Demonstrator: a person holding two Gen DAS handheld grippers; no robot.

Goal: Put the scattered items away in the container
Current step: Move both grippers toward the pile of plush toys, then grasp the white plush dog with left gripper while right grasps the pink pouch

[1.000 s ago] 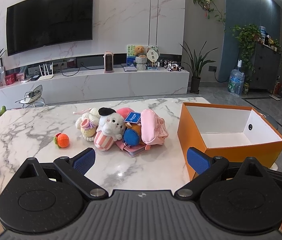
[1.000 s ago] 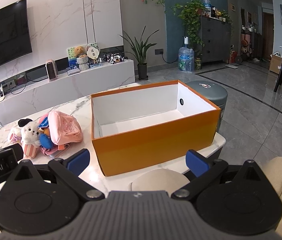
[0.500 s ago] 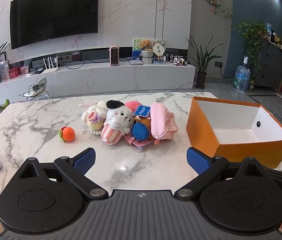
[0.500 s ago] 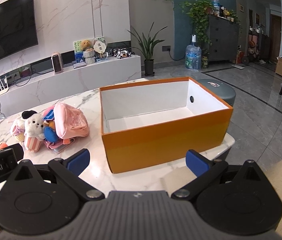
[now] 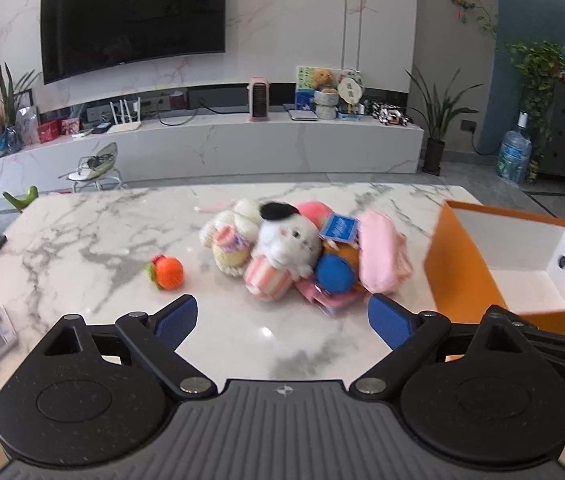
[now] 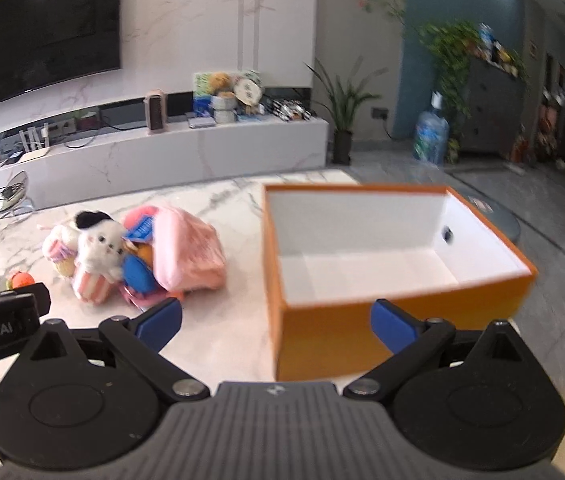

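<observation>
On the marble table (image 5: 82, 248), toys (image 5: 282, 248) sit piled beside the empty orange box (image 6: 362, 332); 1 orange ball (image 5: 167, 272) lies apart. Your left gripper (image 5: 282, 316) and right gripper (image 6: 276, 316) are both spread, holding nothing. Approach step: reach a toy, clamp it.

Living room: wall television (image 5: 132, 20), houseplants (image 5: 438, 120).

orange box (image 5: 458, 276) right end cut off by left view's edge; motion blur on pink pouch (image 6: 186, 252).
</observation>
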